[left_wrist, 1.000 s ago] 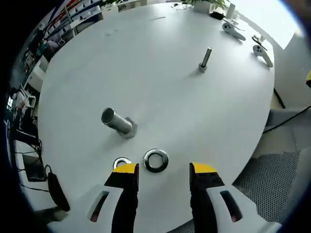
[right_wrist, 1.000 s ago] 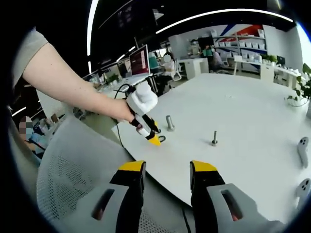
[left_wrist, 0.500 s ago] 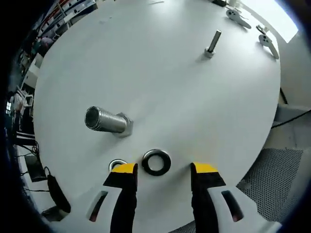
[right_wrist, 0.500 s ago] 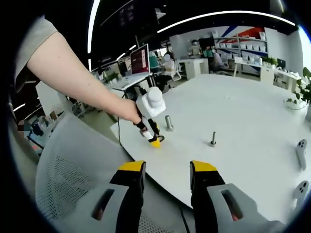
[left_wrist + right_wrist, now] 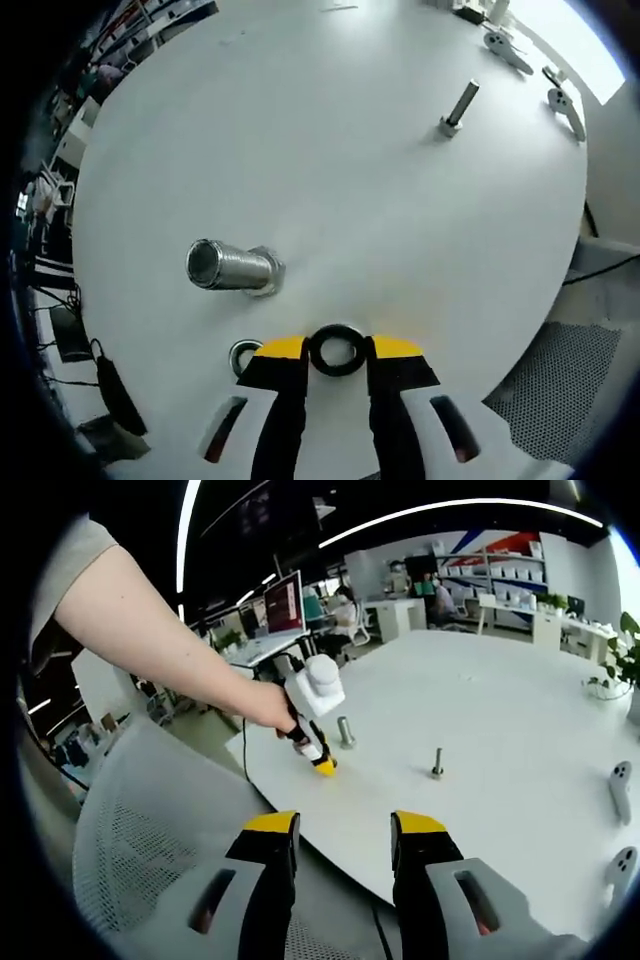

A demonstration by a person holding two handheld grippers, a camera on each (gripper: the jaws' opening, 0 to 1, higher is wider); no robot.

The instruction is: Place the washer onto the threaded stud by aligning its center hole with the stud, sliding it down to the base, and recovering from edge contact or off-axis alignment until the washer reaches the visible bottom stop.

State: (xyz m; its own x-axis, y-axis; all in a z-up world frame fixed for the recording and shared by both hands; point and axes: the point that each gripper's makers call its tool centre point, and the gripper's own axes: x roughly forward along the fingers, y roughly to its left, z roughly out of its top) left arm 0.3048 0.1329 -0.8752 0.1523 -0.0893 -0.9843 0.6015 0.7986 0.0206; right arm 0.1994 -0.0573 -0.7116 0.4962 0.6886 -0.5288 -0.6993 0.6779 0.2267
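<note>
Left gripper view: the left hand-held gripper (image 5: 337, 350) points down at the white bench (image 5: 330, 160), its yellow-tipped jaws closed narrow against the washer (image 5: 337, 349) at the bench's near edge. A second washer (image 5: 244, 354) lies just beside the jaw. The large threaded stud (image 5: 232, 268) stands near; a thinner stud (image 5: 458, 107) is well apart.

Right gripper view: the right hand-held gripper (image 5: 337, 828) hovers off the bench with jaws wide, empty. The person's outstretched arm (image 5: 165, 645) angles the left tool downward.

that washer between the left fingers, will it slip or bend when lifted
The washer looks like a thick, dark metal ring, so it should stay stiff. The left gripper pinches it by its rounded rim, lying flat on the smooth white table, so it may swivel or slip out. It looks small, probably light.
</note>
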